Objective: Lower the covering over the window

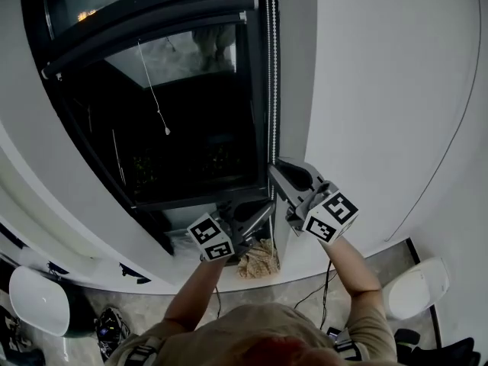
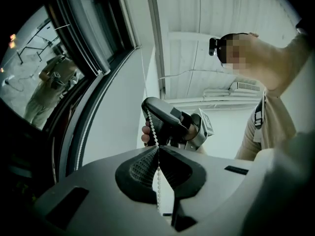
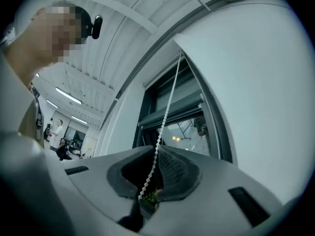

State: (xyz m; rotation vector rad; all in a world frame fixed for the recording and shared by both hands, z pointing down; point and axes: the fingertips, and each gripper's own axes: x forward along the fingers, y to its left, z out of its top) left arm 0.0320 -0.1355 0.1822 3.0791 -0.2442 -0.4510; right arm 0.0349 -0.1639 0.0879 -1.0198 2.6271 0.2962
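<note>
A dark roller blind (image 1: 152, 30) is rolled high over the black-framed window (image 1: 191, 136); in the right gripper view the blind (image 3: 172, 113) shows the same way. Its white bead chain (image 1: 274, 67) hangs down the frame's right side. My left gripper (image 1: 263, 213) is the lower one, and its jaws (image 2: 158, 149) are shut on the chain (image 2: 152, 124). My right gripper (image 1: 280, 171) sits just above it. The chain (image 3: 170, 97) runs between that gripper's jaws (image 3: 158, 149) along one ribbed pad, with a narrow gap on the other side.
A thin pull cord with a small toggle (image 1: 157, 97) hangs behind the glass. A white wall (image 1: 381, 90) stands right of the window. Crumpled cloth (image 1: 259, 259) lies on the sill below my grippers. White seats (image 1: 38, 302) (image 1: 415, 288) stand on the floor.
</note>
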